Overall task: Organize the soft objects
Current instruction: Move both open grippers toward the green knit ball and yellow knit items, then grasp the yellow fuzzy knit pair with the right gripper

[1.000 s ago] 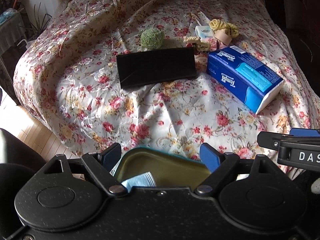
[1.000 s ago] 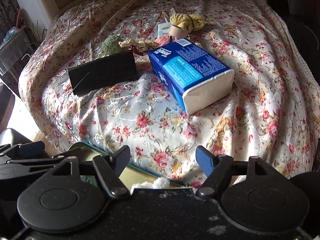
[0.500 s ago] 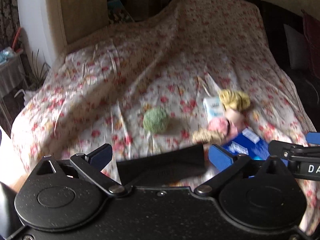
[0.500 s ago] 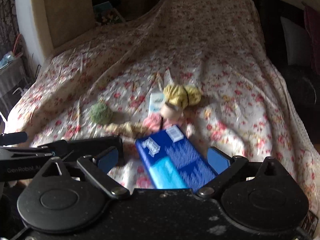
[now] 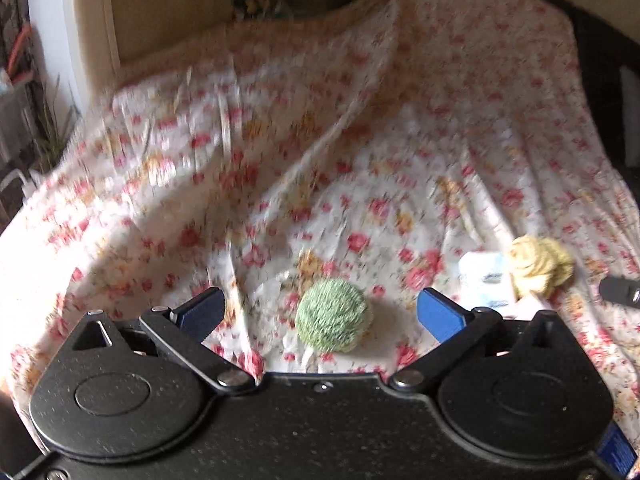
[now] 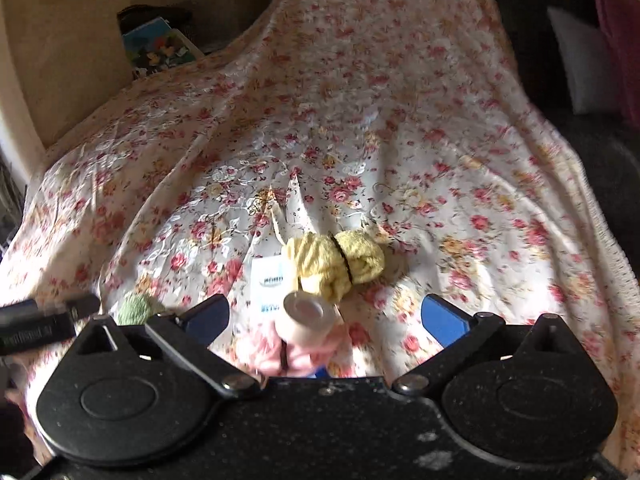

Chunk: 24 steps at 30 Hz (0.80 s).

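Observation:
A green fuzzy ball point(image 5: 334, 314) lies on the floral bedspread point(image 5: 280, 160), right between the wide blue fingertips of my left gripper point(image 5: 320, 312); the pads do not touch it. In the right wrist view a yellow rolled towel point(image 6: 336, 264) bound with a black band lies ahead. A small white tissue pack point(image 6: 270, 280) and a pale pink roll point(image 6: 306, 314) on a pink soft thing point(image 6: 276, 350) lie nearer. My right gripper point(image 6: 326, 312) is above the pink roll, jaws opening, nothing pressed between them. The green ball point(image 6: 136, 310) shows at its lower left.
The bedspread rises over a hump at the back. A beige wall panel point(image 5: 168, 8) and colourful books point(image 6: 160, 44) stand behind on the left. A white pillow point(image 6: 580, 68) rests on a dark seat to the right. A plant point(image 5: 52, 132) stands past the bed's left edge.
Both grippers have moved forward from the open tin at the bed's edge, over the black case and blue tissue box, which have left view. Both jaws have widened.

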Tool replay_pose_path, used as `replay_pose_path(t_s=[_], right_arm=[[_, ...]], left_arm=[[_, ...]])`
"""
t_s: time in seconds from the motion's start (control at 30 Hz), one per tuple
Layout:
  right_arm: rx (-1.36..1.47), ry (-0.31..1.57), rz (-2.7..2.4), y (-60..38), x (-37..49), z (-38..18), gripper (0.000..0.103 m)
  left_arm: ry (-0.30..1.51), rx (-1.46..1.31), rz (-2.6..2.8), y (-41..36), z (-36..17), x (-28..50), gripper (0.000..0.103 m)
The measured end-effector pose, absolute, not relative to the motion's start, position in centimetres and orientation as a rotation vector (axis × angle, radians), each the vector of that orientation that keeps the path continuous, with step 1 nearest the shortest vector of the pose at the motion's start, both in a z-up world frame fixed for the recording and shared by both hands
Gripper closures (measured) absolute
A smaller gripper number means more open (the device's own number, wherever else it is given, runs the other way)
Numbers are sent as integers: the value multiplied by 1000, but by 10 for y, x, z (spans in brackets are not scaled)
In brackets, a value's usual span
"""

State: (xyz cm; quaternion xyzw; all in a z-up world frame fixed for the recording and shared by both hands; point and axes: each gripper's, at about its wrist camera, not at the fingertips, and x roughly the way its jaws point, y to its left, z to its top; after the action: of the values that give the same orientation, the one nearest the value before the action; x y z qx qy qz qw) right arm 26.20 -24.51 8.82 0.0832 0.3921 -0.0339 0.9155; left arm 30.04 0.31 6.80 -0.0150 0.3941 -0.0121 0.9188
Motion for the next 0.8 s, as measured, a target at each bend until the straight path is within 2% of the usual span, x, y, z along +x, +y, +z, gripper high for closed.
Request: replay_pose_path(t_s=[0.2, 0.6, 0.7, 0.8], right_arm=[[175, 879, -68, -249, 314, 64, 0], [69, 990, -102, -242, 386, 10, 0], [87, 1011, -89, -248, 394, 2, 4], [130, 1025, -72, -253, 395, 0, 20]], left_arm=[[866, 44, 1, 2, 49, 323, 4], [911, -101, -15, 30, 53, 340, 4], [921, -109, -24, 30, 52, 343, 4], [925, -103, -34, 27, 50, 344, 4]])
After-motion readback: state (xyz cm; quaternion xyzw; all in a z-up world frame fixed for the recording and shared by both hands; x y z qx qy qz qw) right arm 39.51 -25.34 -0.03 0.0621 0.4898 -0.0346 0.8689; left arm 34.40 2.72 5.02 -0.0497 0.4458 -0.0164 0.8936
